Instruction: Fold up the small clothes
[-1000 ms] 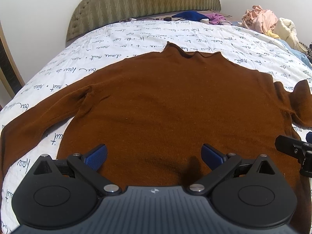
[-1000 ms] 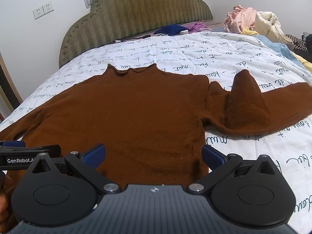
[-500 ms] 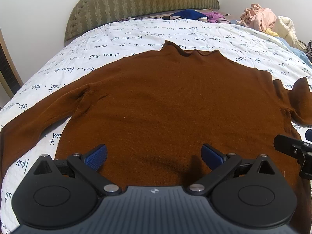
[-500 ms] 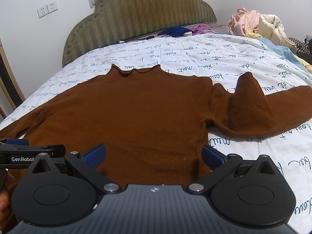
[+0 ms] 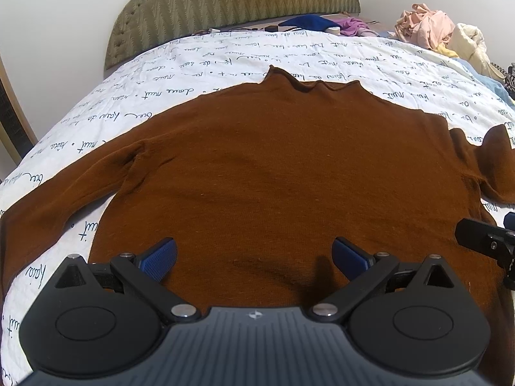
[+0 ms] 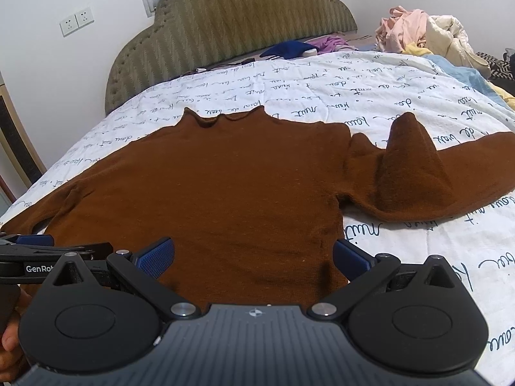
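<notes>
A brown long-sleeved sweater [image 5: 276, 167] lies flat on the bed, collar away from me, hem toward me; it also shows in the right wrist view [image 6: 219, 193]. Its left sleeve [image 5: 54, 206] stretches out to the left. Its right sleeve [image 6: 415, 173] is bunched into a raised peak. My left gripper [image 5: 254, 254] is open and empty, over the hem's left and middle part. My right gripper [image 6: 254, 254] is open and empty, over the hem near the right side seam. Each gripper shows at the edge of the other's view.
The bedsheet [image 5: 225, 64] is white with dark script. A padded green headboard [image 6: 231, 22] stands behind. A pile of clothes [image 6: 421, 32] lies at the far right, with blue and purple garments [image 6: 299, 48] near the headboard.
Both grippers have drawn back and up slightly; the sweater sits a little farther in both views. The sweater itself has not moved.
</notes>
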`<state>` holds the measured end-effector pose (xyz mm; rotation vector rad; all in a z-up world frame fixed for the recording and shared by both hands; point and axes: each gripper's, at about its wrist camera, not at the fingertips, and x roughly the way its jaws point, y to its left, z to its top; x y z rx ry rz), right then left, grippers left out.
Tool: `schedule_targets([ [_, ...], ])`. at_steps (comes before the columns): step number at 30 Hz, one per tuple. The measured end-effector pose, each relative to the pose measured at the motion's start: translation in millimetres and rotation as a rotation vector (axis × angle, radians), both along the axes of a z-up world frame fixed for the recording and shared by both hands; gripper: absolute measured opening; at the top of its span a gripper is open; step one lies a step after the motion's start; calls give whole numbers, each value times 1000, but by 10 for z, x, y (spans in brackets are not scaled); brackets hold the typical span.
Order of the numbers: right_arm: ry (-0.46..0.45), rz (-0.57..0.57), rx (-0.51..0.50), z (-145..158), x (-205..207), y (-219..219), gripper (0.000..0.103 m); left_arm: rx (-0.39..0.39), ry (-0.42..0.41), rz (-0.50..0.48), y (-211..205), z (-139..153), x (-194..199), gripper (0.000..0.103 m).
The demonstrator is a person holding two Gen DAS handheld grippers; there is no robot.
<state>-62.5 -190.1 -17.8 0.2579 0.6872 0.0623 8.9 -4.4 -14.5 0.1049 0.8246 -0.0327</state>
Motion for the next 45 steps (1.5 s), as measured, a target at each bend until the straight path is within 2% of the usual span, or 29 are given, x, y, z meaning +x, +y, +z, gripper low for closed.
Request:
schedule_targets([
  [19, -20, 12, 47, 32, -35, -127, 103, 23, 5, -18, -176, 5, 42, 103],
  [34, -67, 15, 123, 72, -135, -398, 103, 58, -17, -53, -407, 7, 74, 103],
  [38, -107, -75, 106, 127, -234, -766, 103, 68, -22, -71, -467, 0, 76, 103],
  [45, -87, -430, 135, -21, -345, -1961, 103, 53, -39, -100, -516, -26, 65, 103],
])
